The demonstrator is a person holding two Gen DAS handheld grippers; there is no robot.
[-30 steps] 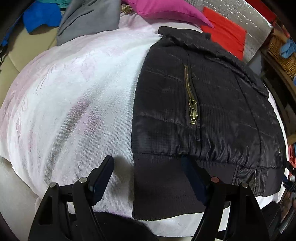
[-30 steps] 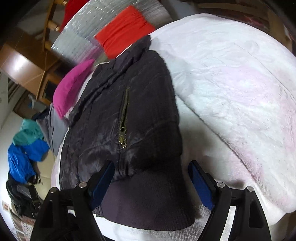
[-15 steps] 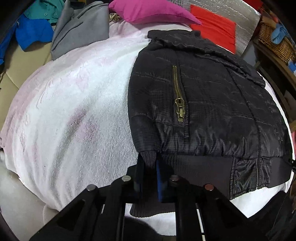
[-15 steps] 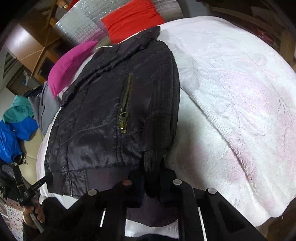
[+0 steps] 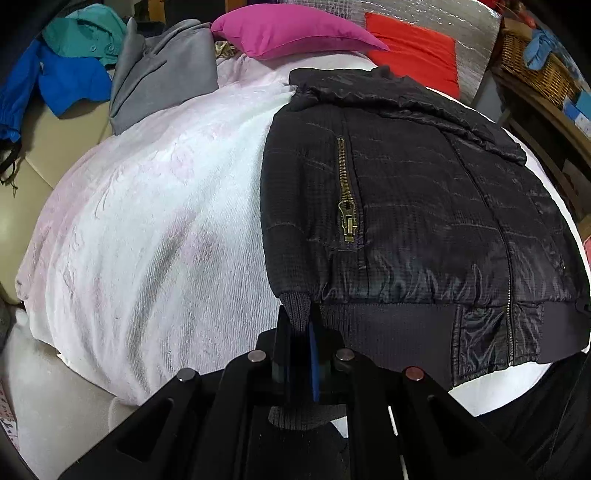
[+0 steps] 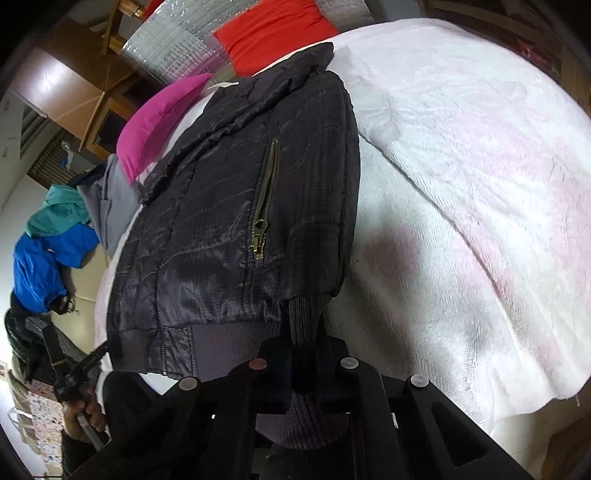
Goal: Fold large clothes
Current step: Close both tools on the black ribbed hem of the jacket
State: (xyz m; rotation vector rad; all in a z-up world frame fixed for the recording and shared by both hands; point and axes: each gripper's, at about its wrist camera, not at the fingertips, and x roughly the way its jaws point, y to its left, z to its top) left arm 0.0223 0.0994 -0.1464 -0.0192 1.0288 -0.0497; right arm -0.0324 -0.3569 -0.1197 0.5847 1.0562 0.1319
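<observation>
Left hand-held gripper (image 5: 301, 332) is clamped tight on the ribbed hem of the black jacket (image 5: 406, 206), low in the frame's centre. Over in the right wrist view, the right hand-held gripper (image 6: 304, 347) pinches the knit band at the opposite bottom corner; its jaws are just easing open a touch, yet the pads press on the fabric. Why the two corners? My read: holding both ends of the hem lets the bottom be lifted together and folded up toward the collar. That jacket lies flat, zipper side up, on the white blanket (image 5: 147, 229) over the bed, with a pink cushion (image 5: 291, 31) at the top edge beyond it.
</observation>
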